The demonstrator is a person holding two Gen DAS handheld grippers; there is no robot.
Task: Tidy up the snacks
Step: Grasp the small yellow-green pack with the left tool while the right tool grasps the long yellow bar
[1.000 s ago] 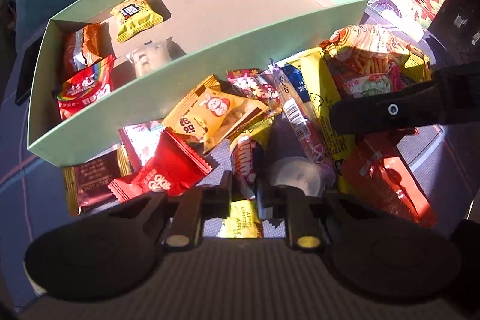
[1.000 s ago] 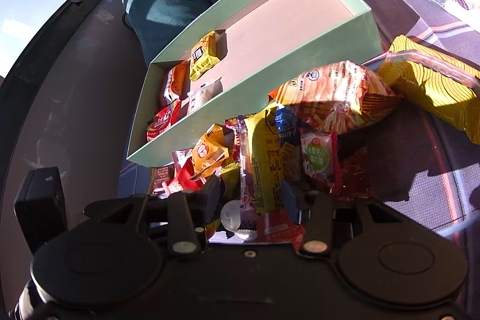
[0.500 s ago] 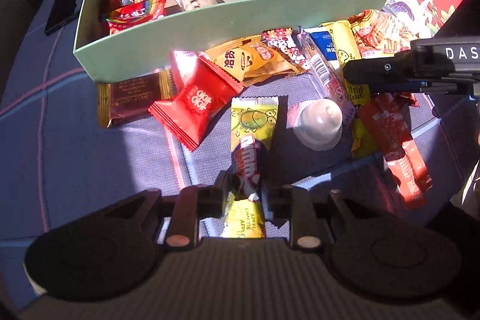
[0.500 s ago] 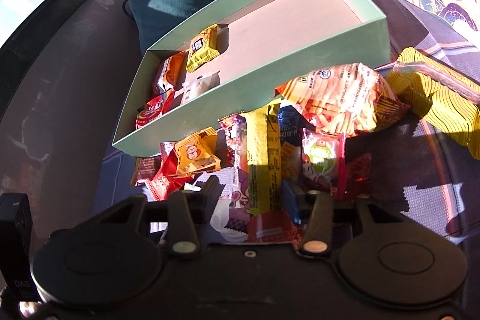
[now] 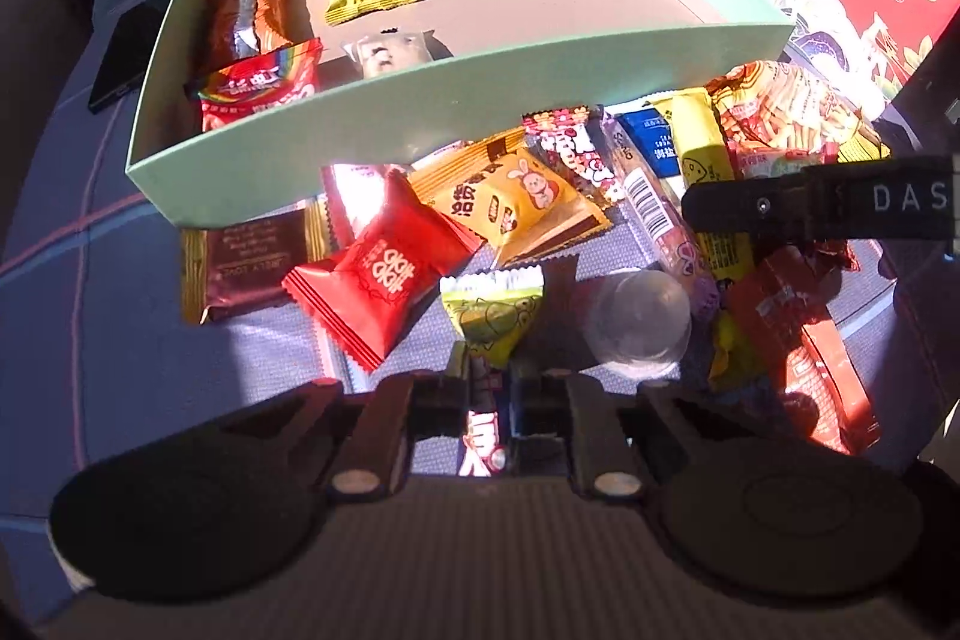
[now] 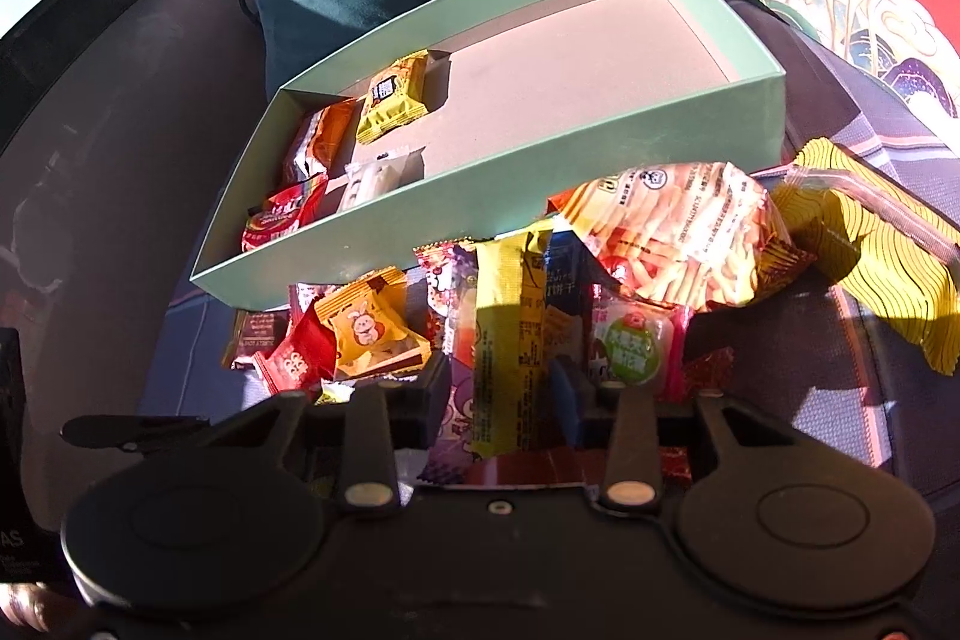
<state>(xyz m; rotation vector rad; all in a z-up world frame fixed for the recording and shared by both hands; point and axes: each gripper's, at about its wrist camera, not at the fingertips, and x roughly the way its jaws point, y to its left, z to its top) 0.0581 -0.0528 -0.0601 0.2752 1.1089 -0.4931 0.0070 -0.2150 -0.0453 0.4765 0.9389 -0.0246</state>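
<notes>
Holding green-yellow candy bar (image 5: pixel 489 334) in left gripper (image 5: pixel 487 400), jaws pinched shut on its near end, long axis pointing ahead toward mint box (image 5: pixel 252 172) near wall. Right gripper (image 6: pixel 501 388) jaws just closing round yellow stick pack (image 6: pixel 507 334); we can't tell contact.

A blue-grey cloth (image 5: pixel 150 340) with thin pink and pale stripes covers the surface. On it sits a mint-green box (image 5: pixel 372 142), and just in front of that a loose heap of snacks: a brown packet (image 5: pixel 252 256), a red packet (image 5: pixel 378 280), an orange rabbit packet (image 5: pixel 516 202) and a clear cup (image 5: pixel 639 325). A dark phone (image 5: pixel 117 61) lies left of the box
</notes>
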